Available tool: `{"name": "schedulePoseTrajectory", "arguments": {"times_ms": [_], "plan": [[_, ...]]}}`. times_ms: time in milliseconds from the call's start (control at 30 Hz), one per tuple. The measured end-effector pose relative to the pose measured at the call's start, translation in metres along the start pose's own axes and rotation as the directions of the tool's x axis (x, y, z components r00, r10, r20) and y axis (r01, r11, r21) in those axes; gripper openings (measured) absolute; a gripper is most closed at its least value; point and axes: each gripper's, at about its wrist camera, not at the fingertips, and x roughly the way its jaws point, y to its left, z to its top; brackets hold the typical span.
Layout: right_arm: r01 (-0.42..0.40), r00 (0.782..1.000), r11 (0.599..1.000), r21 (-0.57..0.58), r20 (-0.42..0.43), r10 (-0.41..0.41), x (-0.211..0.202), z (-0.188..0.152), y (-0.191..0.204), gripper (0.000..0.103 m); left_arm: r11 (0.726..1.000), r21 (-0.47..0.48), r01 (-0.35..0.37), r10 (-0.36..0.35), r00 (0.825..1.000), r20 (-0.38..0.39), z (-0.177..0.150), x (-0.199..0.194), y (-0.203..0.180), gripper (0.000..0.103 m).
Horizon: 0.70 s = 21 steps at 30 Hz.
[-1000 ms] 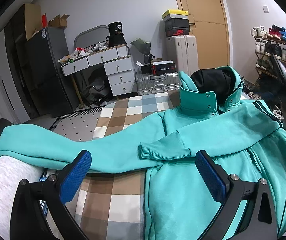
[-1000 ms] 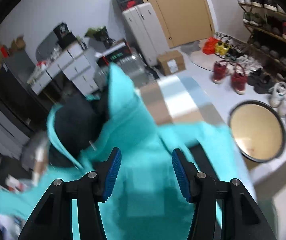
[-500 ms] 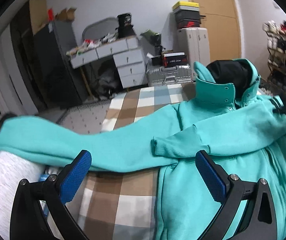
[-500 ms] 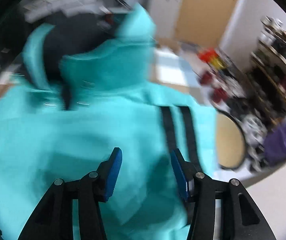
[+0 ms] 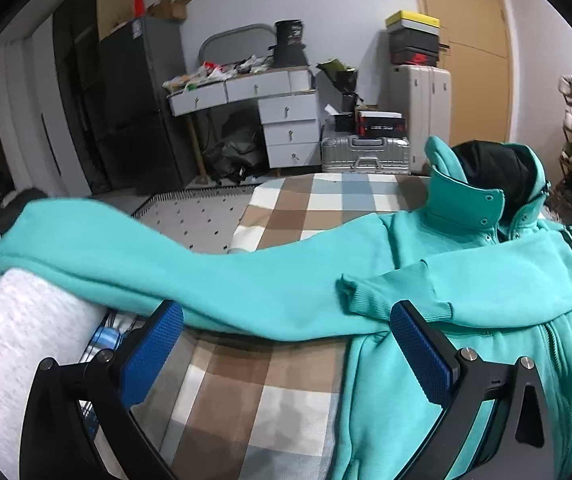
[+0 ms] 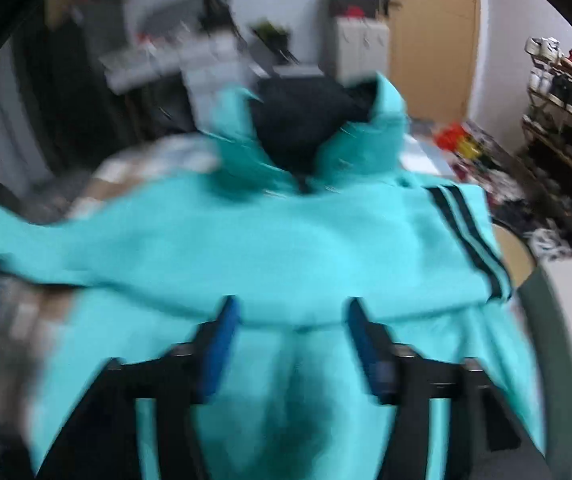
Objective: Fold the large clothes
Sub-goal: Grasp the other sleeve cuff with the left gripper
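Note:
A large teal zip hoodie (image 5: 466, 280) with a black-lined hood lies on a checked brown, white and blue cloth (image 5: 270, 392). One sleeve (image 5: 190, 264) stretches far left over a white bundle. The other sleeve (image 5: 486, 276) is folded across the chest, its cuff near the middle. My left gripper (image 5: 286, 340) is open and empty, just short of the stretched sleeve. In the blurred right wrist view the hoodie (image 6: 286, 240) fills the frame, with two black stripes (image 6: 462, 236) on its right shoulder. My right gripper (image 6: 290, 340) is open and empty above the hoodie's body.
A white textured bundle (image 5: 18, 360) lies at the left under the sleeve. Behind the cloth stand a grey drawer desk (image 5: 270, 112), a silver suitcase (image 5: 366, 152), a white suitcase (image 5: 422, 100) and a wooden door (image 5: 470, 48). A shoe rack (image 6: 566, 120) stands at the right.
My right gripper swung from the hoodie's right edge back over its body, now facing the hood. The left view shifted left and slightly nearer the stretched sleeve. Both grippers stayed open.

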Motion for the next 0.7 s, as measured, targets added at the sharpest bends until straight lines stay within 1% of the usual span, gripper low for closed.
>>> {"name": "schedulePoseTrajectory", "arguments": {"times_ms": [33,67,100,133,200,233,300,333,367,433,467,533,600,633,667,700], "plan": [[-0.023,0.999,1.000,0.006,0.044,0.023,-0.017,-0.007,0.009,0.095,1.000,-0.014,0.009,-0.009,1.000,-0.001,0.000,-0.001,0.004,0.101],[-0.035,0.993,0.999,0.006,0.111,0.034,-0.041,-0.020,0.024,0.103,1.000,-0.020,0.008,-0.008,1.000,0.002,-0.001,-0.002,0.007,0.101],[-0.045,0.986,0.999,-0.006,0.163,0.045,-0.056,-0.030,0.042,0.103,1.000,-0.020,-0.002,0.002,1.000,0.008,-0.001,-0.004,0.009,0.101],[-0.066,0.972,0.997,-0.041,0.225,0.073,-0.074,-0.046,0.051,0.103,1.000,-0.020,-0.012,0.013,1.000,0.016,-0.002,-0.006,0.013,0.101],[-0.081,0.954,0.990,-0.112,0.280,0.109,-0.081,-0.063,0.066,0.103,0.999,-0.033,0.008,-0.007,1.000,0.017,-0.004,-0.013,0.021,0.101],[-0.073,0.950,0.986,-0.150,0.291,0.115,-0.084,-0.072,0.070,0.103,0.998,-0.056,0.025,-0.024,0.999,0.029,-0.004,-0.020,0.030,0.101],[-0.035,0.964,0.985,-0.166,0.255,0.077,-0.080,-0.067,0.076,0.103,0.994,-0.105,0.018,-0.013,0.999,0.044,-0.003,-0.030,0.044,0.101],[-0.037,0.965,0.985,-0.170,0.249,0.080,-0.081,-0.065,0.077,0.103,0.990,-0.142,0.023,-0.018,0.999,0.042,-0.001,-0.035,0.053,0.101],[-0.049,0.962,0.985,-0.163,0.256,0.090,-0.080,-0.064,0.075,0.103,0.983,-0.178,0.041,-0.036,0.999,0.031,0.003,-0.040,0.064,0.101],[-0.038,0.963,0.991,-0.125,0.261,0.070,-0.077,-0.062,0.065,0.103,0.977,-0.206,0.060,-0.061,0.998,0.005,0.012,-0.046,0.080,0.101],[-0.049,0.965,0.992,-0.113,0.253,0.077,-0.076,-0.061,0.061,0.103,0.976,-0.211,0.052,-0.055,0.998,-0.009,0.018,-0.052,0.092,0.101],[-0.080,0.963,0.991,-0.112,0.247,0.106,-0.079,-0.061,0.057,0.103,0.971,-0.237,0.042,-0.043,0.999,0.005,0.032,-0.065,0.117,0.101],[-0.113,0.957,0.987,-0.119,0.255,0.140,-0.080,-0.065,0.052,0.103,0.949,-0.310,0.050,-0.039,0.998,0.042,0.046,-0.079,0.157,0.101],[-0.122,0.953,0.985,-0.120,0.263,0.150,-0.081,-0.067,0.051,0.103,0.939,-0.336,0.065,-0.049,0.997,0.057,0.048,-0.082,0.169,0.101],[-0.128,0.951,0.985,-0.119,0.267,0.156,-0.083,-0.068,0.050,0.103,0.922,-0.379,0.082,-0.067,0.996,0.052,0.053,-0.080,0.194,0.101],[-0.141,0.951,0.983,-0.116,0.261,0.167,-0.084,-0.068,0.049,0.103,0.909,-0.412,0.062,-0.059,0.998,0.019,0.055,-0.074,0.211,0.101]]}}
